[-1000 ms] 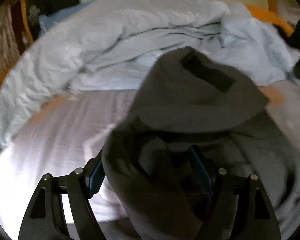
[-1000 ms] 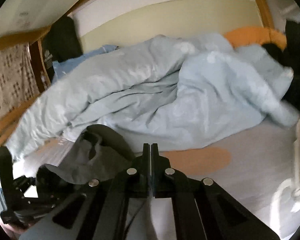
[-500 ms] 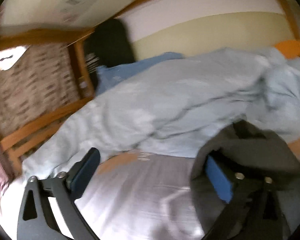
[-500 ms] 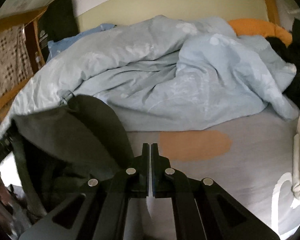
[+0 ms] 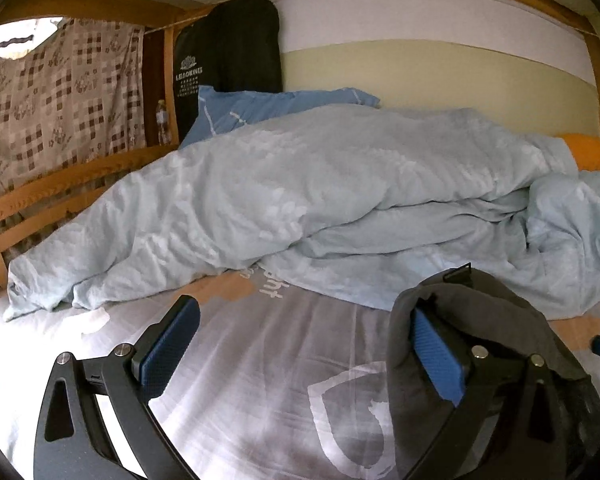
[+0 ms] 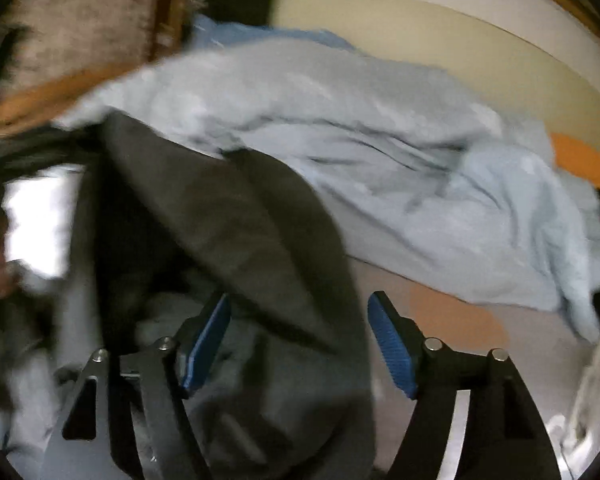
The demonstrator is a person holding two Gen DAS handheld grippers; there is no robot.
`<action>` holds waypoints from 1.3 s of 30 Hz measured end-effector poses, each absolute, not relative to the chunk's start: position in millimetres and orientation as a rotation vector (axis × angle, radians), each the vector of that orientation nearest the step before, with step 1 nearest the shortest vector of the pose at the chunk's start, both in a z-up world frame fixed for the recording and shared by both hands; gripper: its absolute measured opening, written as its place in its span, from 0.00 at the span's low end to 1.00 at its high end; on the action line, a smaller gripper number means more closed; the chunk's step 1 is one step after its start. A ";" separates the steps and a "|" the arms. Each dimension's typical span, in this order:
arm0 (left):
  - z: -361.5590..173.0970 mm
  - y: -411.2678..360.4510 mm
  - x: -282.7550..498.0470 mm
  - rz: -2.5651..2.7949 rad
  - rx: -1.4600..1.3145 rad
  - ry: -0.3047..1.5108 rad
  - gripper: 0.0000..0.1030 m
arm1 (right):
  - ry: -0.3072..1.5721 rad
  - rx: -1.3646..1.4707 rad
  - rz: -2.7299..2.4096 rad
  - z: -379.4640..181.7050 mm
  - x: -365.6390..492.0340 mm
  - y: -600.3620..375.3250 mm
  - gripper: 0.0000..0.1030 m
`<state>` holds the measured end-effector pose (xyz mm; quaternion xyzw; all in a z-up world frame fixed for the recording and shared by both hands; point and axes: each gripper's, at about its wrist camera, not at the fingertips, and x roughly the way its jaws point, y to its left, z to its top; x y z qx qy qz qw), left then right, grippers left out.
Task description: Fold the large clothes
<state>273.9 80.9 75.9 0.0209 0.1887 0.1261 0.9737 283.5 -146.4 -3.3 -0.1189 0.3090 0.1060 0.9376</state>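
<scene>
Left hand-held gripper (image 5: 300,344) is spread wide over the bed, its blue pads far apart and nothing clamped between them. The dark grey garment (image 5: 480,320) is draped over its right finger, bunched at the near right of the mattress, with bare grey printed bedsheet (image 5: 260,380) showing in the gap between the pads.

Over to the right hand-held gripper (image 6: 300,344): that one is parted too, to a moderate width, and the same grey garment (image 6: 240,240) lies in a loose heap in front of it and spills down between the two fingers. The view is blurred, so whether the cloth touches either pad cannot be told; the pads are not pressed on it.

Beyond the garment, a rumpled pale blue duvet (image 5: 320,192) stretches across the far half of the bed. A blue pillow (image 5: 268,108) sits behind it at the far left, against the wooden bed frame (image 5: 60,184). An orange cushion (image 5: 592,150) peeks out at the far right. A patterned brown curtain (image 5: 60,100) hangs at the left, with a black bag (image 5: 228,48) beside it.
</scene>
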 end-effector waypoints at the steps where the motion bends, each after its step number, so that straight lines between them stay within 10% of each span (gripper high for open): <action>1: 76.4 78.5 272.3 0.253 0.050 0.375 0.99 | 0.679 -0.238 0.124 -10.1 297.5 -146.7 0.43; 8: 62.6 63.9 282.1 0.170 0.162 0.527 1.00 | 0.544 -0.069 0.018 20.1 278.8 -192.3 0.08; 14: 41.1 85.7 299.4 -0.053 0.028 0.768 1.00 | 0.668 -0.058 -0.061 55.5 264.1 -217.6 0.08; 24: 77.3 89.8 271.9 -0.398 -0.199 0.605 0.98 | 0.771 0.001 -0.086 46.7 269.8 -246.8 0.08; 28: 74.9 78.9 275.9 -0.568 -0.252 0.650 0.31 | 0.777 0.018 -0.066 42.6 273.2 -248.5 0.08; 29: 71.7 75.2 278.5 -0.542 -0.226 0.671 0.27 | 0.775 0.019 -0.056 43.1 272.9 -248.3 0.08; 33: 60.1 61.2 286.6 -0.487 -0.147 0.743 0.33 | 0.754 0.026 -0.029 45.7 270.0 -246.2 0.08; 37: 63.7 27.7 260.1 -0.399 0.125 0.649 0.85 | 0.699 0.024 -0.015 52.8 264.3 -239.8 0.08; 39: 57.8 3.8 249.8 -0.369 0.277 0.570 0.86 | 0.655 0.055 -0.008 58.2 260.5 -240.4 0.08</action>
